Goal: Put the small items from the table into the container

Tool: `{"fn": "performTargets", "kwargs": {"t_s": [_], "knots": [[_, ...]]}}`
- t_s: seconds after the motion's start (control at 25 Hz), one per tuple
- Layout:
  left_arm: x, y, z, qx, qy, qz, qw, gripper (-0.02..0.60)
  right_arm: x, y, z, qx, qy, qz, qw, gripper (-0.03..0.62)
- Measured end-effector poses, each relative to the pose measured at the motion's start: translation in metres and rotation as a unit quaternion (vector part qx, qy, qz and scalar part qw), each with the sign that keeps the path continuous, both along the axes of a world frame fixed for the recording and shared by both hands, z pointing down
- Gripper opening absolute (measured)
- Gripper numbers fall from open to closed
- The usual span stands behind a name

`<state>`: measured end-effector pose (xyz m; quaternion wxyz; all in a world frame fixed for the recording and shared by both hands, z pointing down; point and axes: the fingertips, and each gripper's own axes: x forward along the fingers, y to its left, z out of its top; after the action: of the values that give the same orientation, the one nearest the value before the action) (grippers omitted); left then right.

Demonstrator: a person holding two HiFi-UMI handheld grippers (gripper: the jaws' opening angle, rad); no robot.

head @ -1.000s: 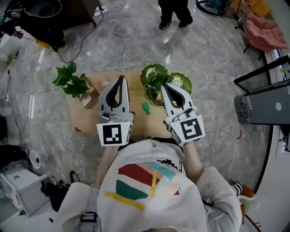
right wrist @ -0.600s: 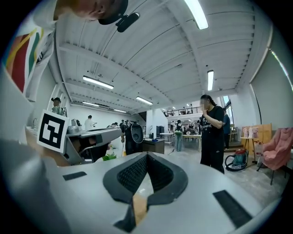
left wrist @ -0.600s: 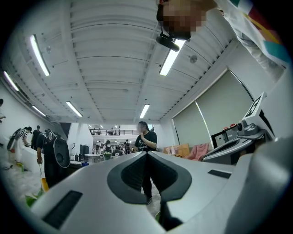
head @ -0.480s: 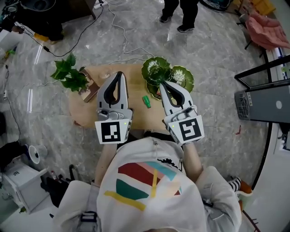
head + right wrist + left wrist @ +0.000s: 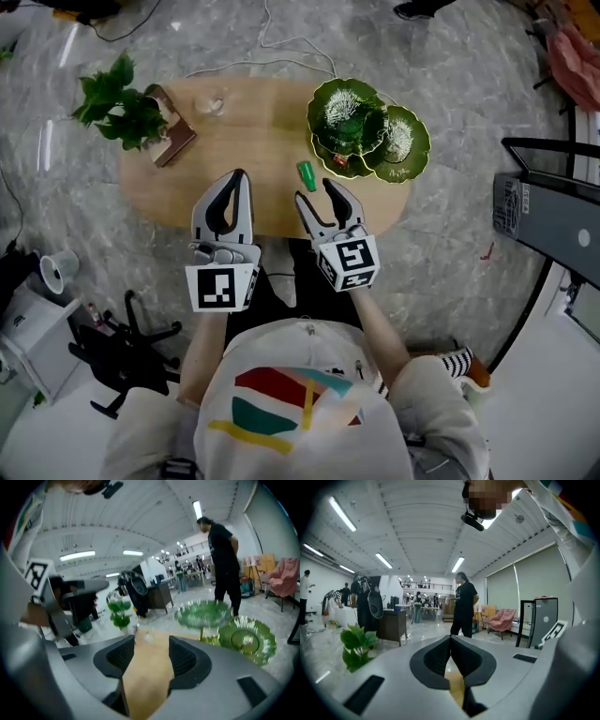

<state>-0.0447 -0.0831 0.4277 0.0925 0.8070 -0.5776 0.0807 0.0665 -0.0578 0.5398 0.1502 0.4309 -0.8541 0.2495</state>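
A small green item [image 5: 307, 174] lies on the oval wooden table [image 5: 262, 131], just below the green leaf-shaped glass dishes [image 5: 356, 122]. A small clear item [image 5: 214, 103] sits near the table's far edge. My right gripper [image 5: 316, 194] hovers at the near edge just short of the green item. Its jaws are opening, and only bare tabletop shows between them [image 5: 152, 639]. The dishes [image 5: 204, 613] stand ahead to its right. My left gripper [image 5: 239, 178] is shut and empty over the near edge, its tips meeting [image 5: 451, 637].
A potted plant [image 5: 117, 89] on a brown box [image 5: 171, 139] stands at the table's far left. On the floor are a cup [image 5: 58, 270], a black chair base [image 5: 131, 342] and cables. A dark cabinet [image 5: 553, 220] stands at the right, and a person [image 5: 464, 604] stands beyond the table.
Both grippers have dropped towards the table's near edge, and the head view now looks more squarely at the table. The right gripper's jaws have gone from shut to open.
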Motion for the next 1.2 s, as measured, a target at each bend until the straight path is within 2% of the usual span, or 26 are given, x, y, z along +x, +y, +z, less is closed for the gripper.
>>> {"fn": "performTargets", "kwargs": {"t_s": [0.12,0.28,0.44,0.52,0.56,0.72,0.84,1.04,1.2], "knots": [[-0.014,0.006,0.046,-0.045,-0.004,0.0,0.999,0.008,-0.005,0.007,0.122,-0.065,0.1,-0.027,0.993,0.235],[-0.031,0.009,0.087,-0.072,-0.011,0.01,0.9973,0.008,0.002,0.009,0.242,-0.133,0.206,-0.033,0.969,0.235],[-0.052,0.003,0.114,-0.089,-0.007,-0.012,0.996,0.008,0.014,0.012,0.297,-0.22,0.245,-0.003,0.944,0.229],[-0.065,-0.005,0.119,-0.086,0.002,-0.04,0.9955,0.008,0.015,0.01,0.301,-0.245,0.25,0.0,0.937,0.107],[-0.07,-0.008,0.119,-0.084,0.008,-0.052,0.9951,0.008,0.013,0.009,0.3,-0.248,0.251,-0.003,0.936,0.104],[-0.075,-0.021,0.102,-0.061,0.007,-0.058,0.9964,0.008,0.002,0.003,0.282,-0.22,0.253,-0.03,0.942,0.103],[-0.076,-0.029,0.073,-0.035,0.006,-0.058,0.9977,0.008,-0.015,-0.007,0.237,-0.179,0.226,-0.038,0.957,0.103],[-0.067,-0.031,-0.004,0.024,0.011,-0.063,0.9977,0.008,-0.045,-0.018,0.091,-0.079,0.136,-0.037,0.987,0.104],[-0.057,-0.026,-0.066,0.086,0.024,-0.08,0.9928,0.008,-0.053,-0.018,-0.041,0.017,0.063,-0.042,0.997,0.103]]}}
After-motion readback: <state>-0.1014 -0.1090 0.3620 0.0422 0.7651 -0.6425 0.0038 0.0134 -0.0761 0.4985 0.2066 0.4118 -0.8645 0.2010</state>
